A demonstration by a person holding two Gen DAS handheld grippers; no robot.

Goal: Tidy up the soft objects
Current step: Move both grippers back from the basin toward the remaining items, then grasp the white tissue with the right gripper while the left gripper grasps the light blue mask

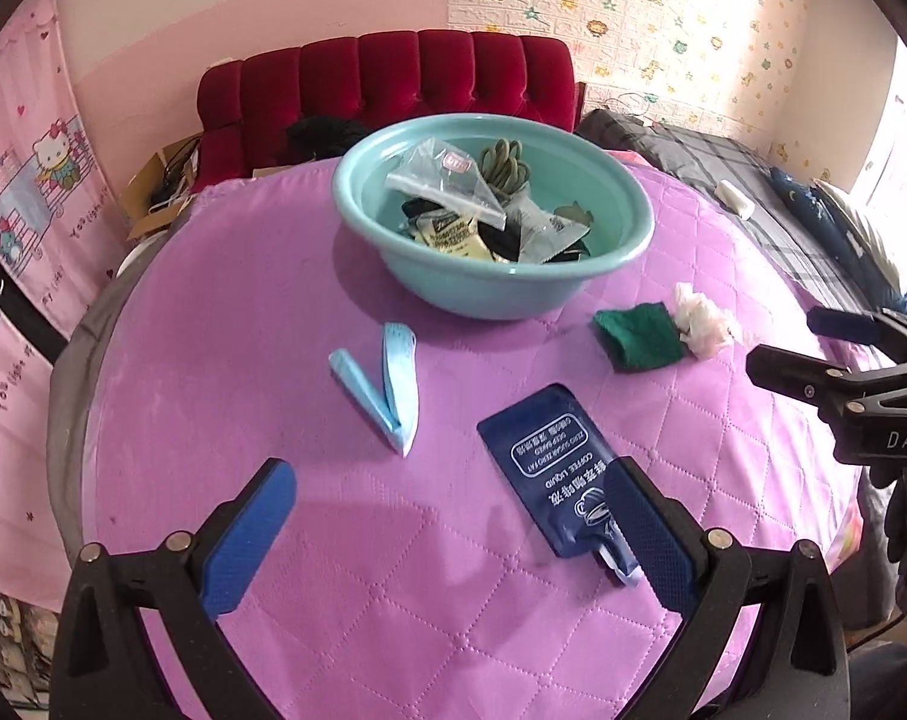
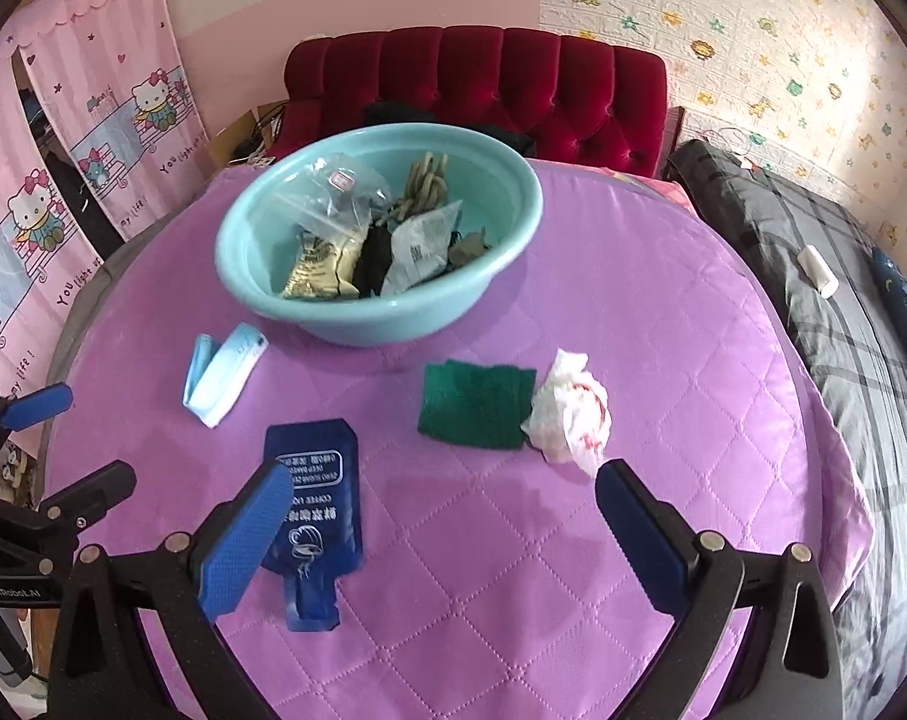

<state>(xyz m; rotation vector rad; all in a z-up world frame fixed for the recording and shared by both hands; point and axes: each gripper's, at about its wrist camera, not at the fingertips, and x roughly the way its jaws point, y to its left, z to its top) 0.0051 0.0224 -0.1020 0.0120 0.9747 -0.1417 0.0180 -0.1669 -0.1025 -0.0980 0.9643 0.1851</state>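
Observation:
A teal basin (image 1: 627, 252) (image 2: 261, 288) sits at the back of the purple quilted table and holds several packets and dark soft items. On the cloth in front lie a folded light blue mask (image 1: 387, 390) (image 2: 222, 375), a dark blue coffee pouch (image 1: 549, 456) (image 2: 318, 480), a green cloth (image 1: 639, 336) (image 2: 477, 399) and a crumpled white tissue (image 1: 702, 321) (image 2: 570, 414). My left gripper (image 1: 447, 531) is open and empty, its right finger over the pouch's near end. My right gripper (image 2: 444, 531) is open and empty, just short of the green cloth and tissue.
A red tufted headboard (image 1: 393, 78) (image 2: 483, 84) stands behind the table. A bed with a grey plaid cover (image 2: 843, 300) runs along the right. Pink cartoon curtains (image 2: 63, 192) hang at the left. The right gripper shows at the right edge of the left wrist view (image 1: 861, 360).

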